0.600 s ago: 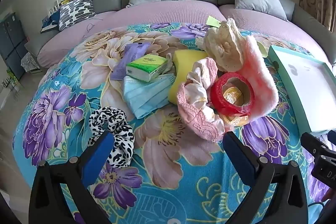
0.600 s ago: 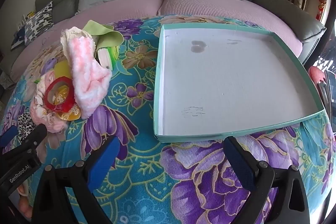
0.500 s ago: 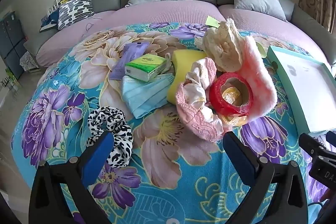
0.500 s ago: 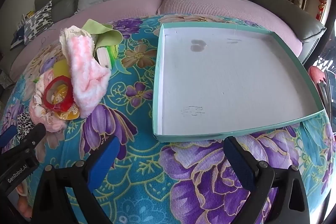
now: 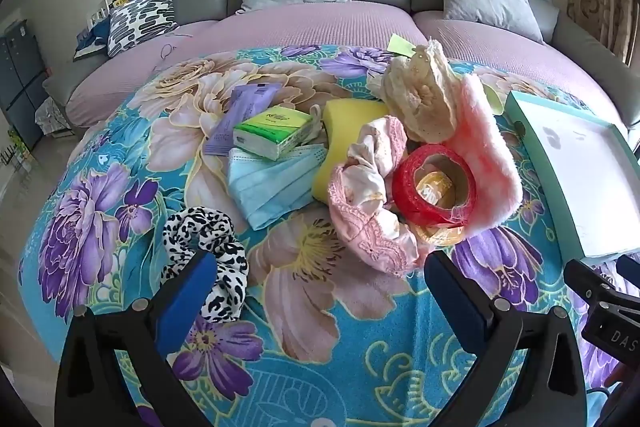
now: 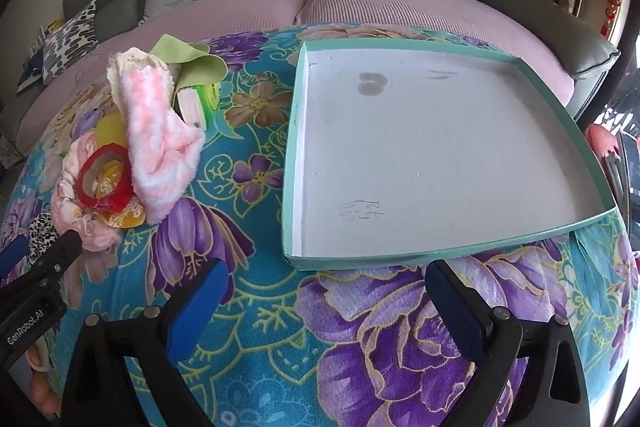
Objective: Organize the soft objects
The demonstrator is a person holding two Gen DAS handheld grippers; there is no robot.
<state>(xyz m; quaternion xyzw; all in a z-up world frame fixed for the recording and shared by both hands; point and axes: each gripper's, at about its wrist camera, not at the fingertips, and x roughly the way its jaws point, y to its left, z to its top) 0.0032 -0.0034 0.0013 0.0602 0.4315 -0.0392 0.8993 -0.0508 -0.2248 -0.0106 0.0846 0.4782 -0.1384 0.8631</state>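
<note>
A pile lies on the floral cloth: a leopard scrunchie, a pink lace scrunchie, a fluffy pink sock, a cream lace piece, a yellow sponge, blue face masks, a green tissue pack and a red tape roll. My left gripper is open and empty, just in front of the pile. A shallow teal tray with a white floor lies to the right. My right gripper is open and empty at its near edge.
A grey sofa with purple seat covers and cushions curves behind the table. A purple packet lies behind the tissue pack. A green cloth sits at the far side of the pile.
Both grippers have drifted slightly; the pile and the tray sit a little differently in view. Nothing was taken hold of.
</note>
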